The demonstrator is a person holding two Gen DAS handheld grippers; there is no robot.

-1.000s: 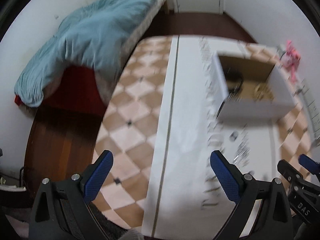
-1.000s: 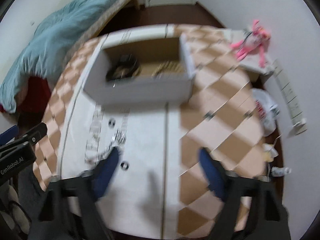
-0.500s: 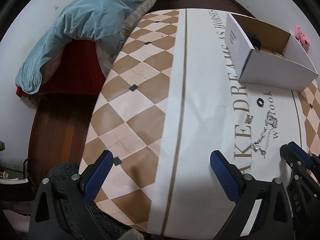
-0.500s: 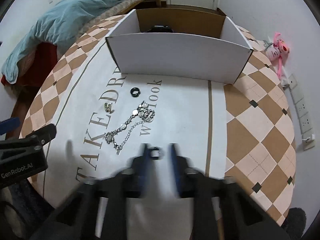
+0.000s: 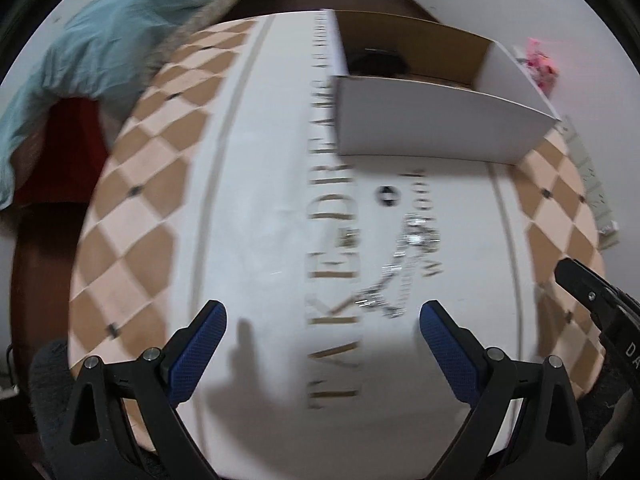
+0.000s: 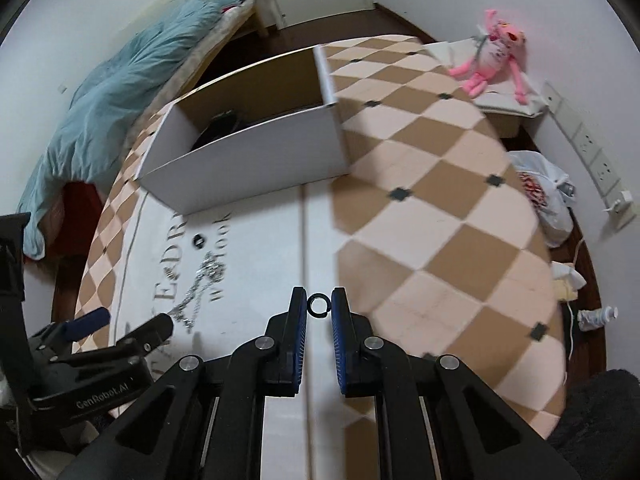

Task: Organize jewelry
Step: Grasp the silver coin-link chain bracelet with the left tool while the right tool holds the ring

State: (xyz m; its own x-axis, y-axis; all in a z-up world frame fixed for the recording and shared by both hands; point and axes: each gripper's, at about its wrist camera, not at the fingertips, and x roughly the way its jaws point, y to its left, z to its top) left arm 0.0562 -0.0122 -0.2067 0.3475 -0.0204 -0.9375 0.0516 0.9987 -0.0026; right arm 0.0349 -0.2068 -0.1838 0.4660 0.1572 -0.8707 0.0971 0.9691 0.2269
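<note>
My right gripper [image 6: 319,305] is shut on a small black ring [image 6: 319,304], held at its fingertips above the table. My left gripper [image 5: 320,316] is open and empty, low over the white cloth. A silver chain bracelet [image 5: 400,268] lies just ahead of it, also showing in the right wrist view [image 6: 200,286]. A second black ring [image 5: 386,195] and a small gold piece [image 5: 347,237] lie beside the chain. An open white cardboard box [image 5: 432,120] stands behind them, also in the right wrist view [image 6: 256,152], with dark jewelry inside.
The table [image 6: 440,208] has a checkered brown and cream cloth with a white lettered strip. A bed with a blue quilt [image 5: 100,36] is at the left. A pink plush toy [image 6: 492,56] and a plastic bag [image 6: 540,192] sit at the right.
My right gripper has closed on the black ring and lifted it off the cloth, swinging right. My left gripper has moved right, toward the chain bracelet.
</note>
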